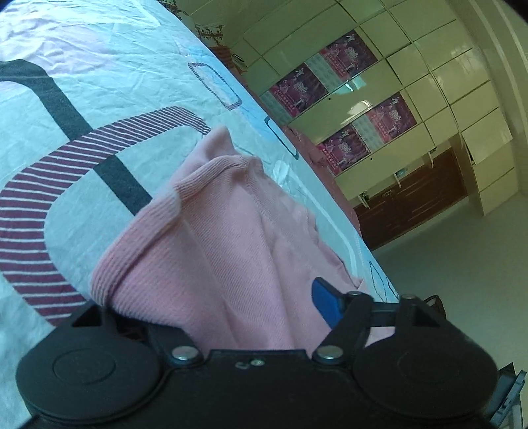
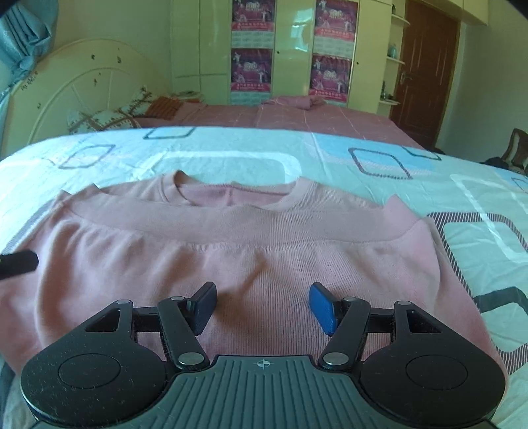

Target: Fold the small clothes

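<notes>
Right hand-held gripper gapes over pink sweater.

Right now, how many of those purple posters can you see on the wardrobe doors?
4, in the right wrist view: upper left purple poster, lower left purple poster, upper right purple poster, lower right purple poster. More may lie outside the picture.

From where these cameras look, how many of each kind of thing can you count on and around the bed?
Pink sweater: 1
Handheld grippers: 2, the left gripper and the right gripper
Patterned bedsheet: 1
Wardrobe posters: 4
Brown door: 1
Total: 9

The left gripper's state is unclear: cloth hides one finger. The right gripper is open above the sweater.
</notes>
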Demonstrator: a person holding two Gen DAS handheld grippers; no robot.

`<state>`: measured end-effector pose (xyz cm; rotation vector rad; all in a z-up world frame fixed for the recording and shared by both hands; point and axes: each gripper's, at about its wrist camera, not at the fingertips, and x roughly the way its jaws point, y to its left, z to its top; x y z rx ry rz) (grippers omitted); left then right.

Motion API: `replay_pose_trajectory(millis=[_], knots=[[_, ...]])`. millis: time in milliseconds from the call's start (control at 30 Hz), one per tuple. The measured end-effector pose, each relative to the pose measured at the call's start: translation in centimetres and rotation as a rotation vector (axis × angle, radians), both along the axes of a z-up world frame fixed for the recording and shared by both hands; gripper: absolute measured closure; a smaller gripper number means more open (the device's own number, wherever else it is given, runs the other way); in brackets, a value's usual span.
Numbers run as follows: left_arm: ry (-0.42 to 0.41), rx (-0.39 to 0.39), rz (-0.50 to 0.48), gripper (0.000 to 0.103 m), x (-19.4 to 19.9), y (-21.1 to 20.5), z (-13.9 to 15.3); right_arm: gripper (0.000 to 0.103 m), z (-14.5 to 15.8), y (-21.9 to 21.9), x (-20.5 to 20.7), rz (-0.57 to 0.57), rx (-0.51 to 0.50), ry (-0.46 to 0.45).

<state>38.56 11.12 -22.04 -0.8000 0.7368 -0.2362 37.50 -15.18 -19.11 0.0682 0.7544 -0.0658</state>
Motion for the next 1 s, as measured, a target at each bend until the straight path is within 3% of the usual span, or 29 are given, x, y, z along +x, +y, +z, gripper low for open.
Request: replay_pose_trajectory(millis=[33, 100, 133, 333, 533, 767, 867, 1000], knots=[[0.007, -0.013, 0.012, 0.055, 0.3, 0.2, -0.3, 0.041, -0.5, 0.2, 0.2, 0.008, -0.017, 0.015], [0.025, -0.036, 0.039, 0.078, 0.7, 0.8, -1.0, 0.041, -0.9, 0.7, 0.2, 0.024, -0.055, 0.01], [0.03, -0.046, 0.049, 0.081, 0.8, 1.0, -1.2, 0.039, -1.0, 0.8, 0.2, 0.029, -0.063, 0.009], [-0.019, -0.01, 0.057, 0.09, 0.0, 0.3, 0.6, 0.037, -1.1, 0.3, 0.2, 0.052, -0.048, 0.006], [-0.122, 0.124, 0.01, 0.093, -0.5, -3.2, 5.2, 0.037, -0.1, -1.8, -0.1, 0.08, 0.044, -0.025], [-0.264, 0.28, -0.202, 0.093, 0.1, -13.8, 10.3, 0.037, 2.2, -8.0, -2.4, 0.048, 0.153, -0.074], [-0.312, 0.337, -0.339, 0.093, -0.3, -20.3, 10.4, 0.037, 2.7, -11.8, -3.9, 0.003, 0.183, -0.085], [-0.309, 0.404, -0.509, 0.093, -1.5, -27.7, 8.0, 0.037, 2.5, -17.1, -6.3, -0.07, 0.226, -0.071]])
